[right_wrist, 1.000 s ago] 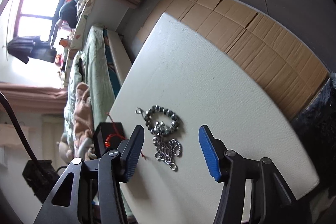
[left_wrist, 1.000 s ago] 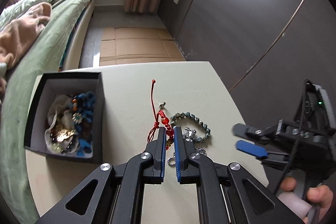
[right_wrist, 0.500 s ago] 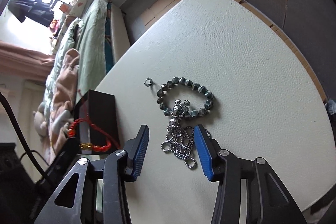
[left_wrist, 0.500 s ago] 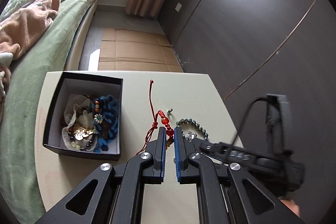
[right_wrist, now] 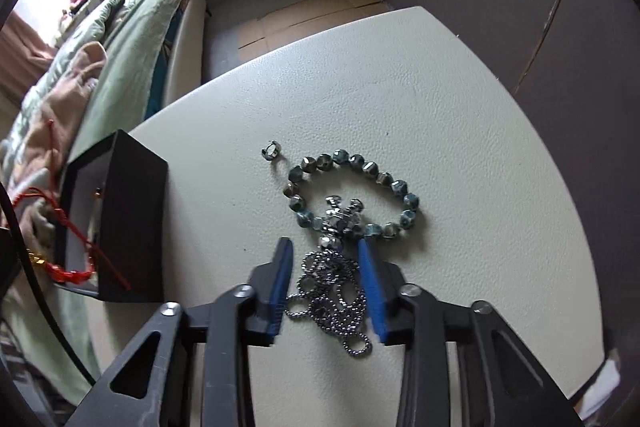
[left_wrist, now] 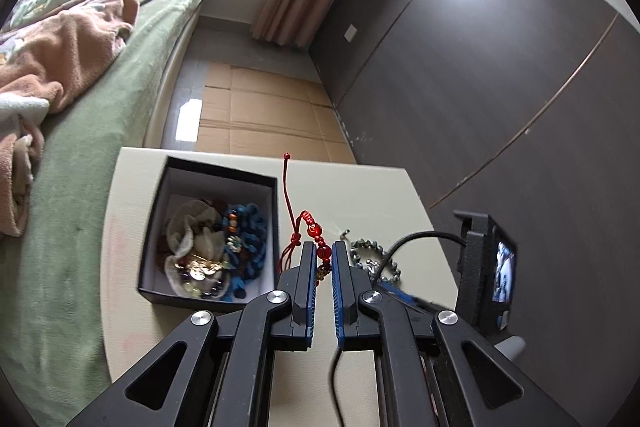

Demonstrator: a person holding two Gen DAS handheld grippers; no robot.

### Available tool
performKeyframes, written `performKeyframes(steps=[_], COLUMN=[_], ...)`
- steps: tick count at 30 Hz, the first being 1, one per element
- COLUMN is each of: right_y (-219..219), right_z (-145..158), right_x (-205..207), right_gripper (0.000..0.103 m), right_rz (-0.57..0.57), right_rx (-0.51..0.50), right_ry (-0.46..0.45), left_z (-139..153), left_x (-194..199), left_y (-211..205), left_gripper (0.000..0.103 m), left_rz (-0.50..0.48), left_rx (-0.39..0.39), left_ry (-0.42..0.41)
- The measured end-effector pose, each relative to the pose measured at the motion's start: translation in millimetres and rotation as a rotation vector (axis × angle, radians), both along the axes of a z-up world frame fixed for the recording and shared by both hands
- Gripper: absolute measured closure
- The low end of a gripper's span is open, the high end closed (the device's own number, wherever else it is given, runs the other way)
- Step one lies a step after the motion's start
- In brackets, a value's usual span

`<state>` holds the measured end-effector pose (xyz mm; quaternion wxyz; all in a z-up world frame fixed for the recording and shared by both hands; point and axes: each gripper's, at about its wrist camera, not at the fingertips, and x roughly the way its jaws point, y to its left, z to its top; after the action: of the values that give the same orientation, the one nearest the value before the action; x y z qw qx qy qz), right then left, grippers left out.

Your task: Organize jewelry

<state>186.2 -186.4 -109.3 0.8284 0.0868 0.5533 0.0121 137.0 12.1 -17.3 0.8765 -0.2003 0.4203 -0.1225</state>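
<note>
My left gripper is shut on a red cord bracelet with red beads and holds it in the air, just right of a black jewelry box that holds several pieces. The bracelet also shows in the right wrist view beside the box. My right gripper is open, low over the white table, its jaws on either side of a silver ball chain with a silver pendant. A grey-blue bead bracelet lies just beyond, and a small silver ring beside it.
A bed with green bedding and a pink blanket runs along the table's left side. A dark wall stands to the right. Cardboard sheets cover the floor beyond the table. The table's edge is close on the right.
My left gripper has lifted the red bracelet and moved left toward the box. My right gripper has come down over the silver chain and its jaws have narrowed around it.
</note>
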Motion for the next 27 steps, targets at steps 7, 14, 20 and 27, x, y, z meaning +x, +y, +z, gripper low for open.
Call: performKeyframes(steps=[7,14,20,27], right_y=[-19.1,-27.4,-32.7,-13.8], right_z=[11.7,40.9,65.4,93.6], right_x=[-8.2,-23.5,-32.9,-35.2], right_gripper=[0.089,0.089,0.089,0.089], right_rz=[-0.051,-0.013,0.005,0.047], right_rx=[0.114,0.217,0.299,0.346], right_ry=[-0.051,-0.142,-0.238,-0.335], left_z=[24.3,14.8,-8.1,-16.6], left_x=[-16.8,-11.5,-1.8,2.7], left_y=[35.4,51.2,57.1,66.1], left_gripper=[0.096,0.095,0.095,0.079], left_rz=[0.083,0.148,0.170,0.156], left_rx=[-0.031,-0.005,0.007,-0.038], left_ry=[-0.080,-0.045,0.057,0.114])
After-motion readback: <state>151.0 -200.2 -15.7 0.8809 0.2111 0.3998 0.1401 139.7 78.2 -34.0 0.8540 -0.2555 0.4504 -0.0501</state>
